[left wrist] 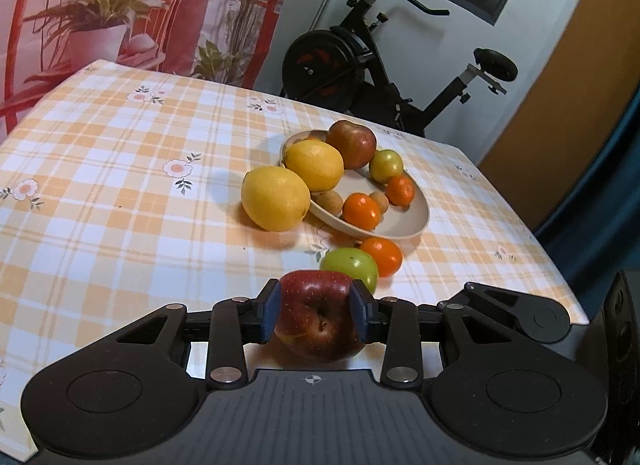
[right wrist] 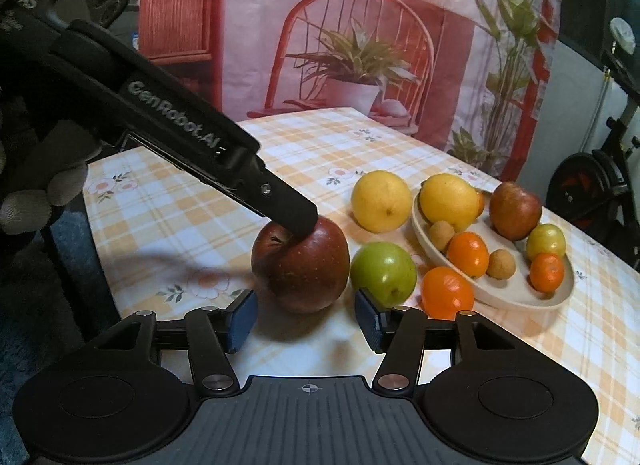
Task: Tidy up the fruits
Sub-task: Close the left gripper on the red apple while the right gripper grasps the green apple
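Note:
A dark red apple (left wrist: 316, 319) rests on the checked tablecloth near the table's front edge. My left gripper (left wrist: 316, 313) is shut on it, with a blue pad against each side. In the right wrist view one left finger (right wrist: 294, 217) lies on the apple (right wrist: 304, 269) by its stem hollow. My right gripper (right wrist: 306, 319) is open, and its pads stand apart from the apple's lower sides. A green fruit (right wrist: 384, 269), a small orange (right wrist: 448, 291) and a lemon (right wrist: 380, 201) lie on the cloth beside a beige plate (right wrist: 516, 299).
The plate (left wrist: 400, 231) holds a lemon (left wrist: 314, 165), a red apple (left wrist: 352, 143), a green fruit, two small oranges and small brown fruits. An exercise bike (left wrist: 360, 65) stands behind the table. A gloved hand (right wrist: 36, 193) grips the left tool. A printed curtain hangs behind.

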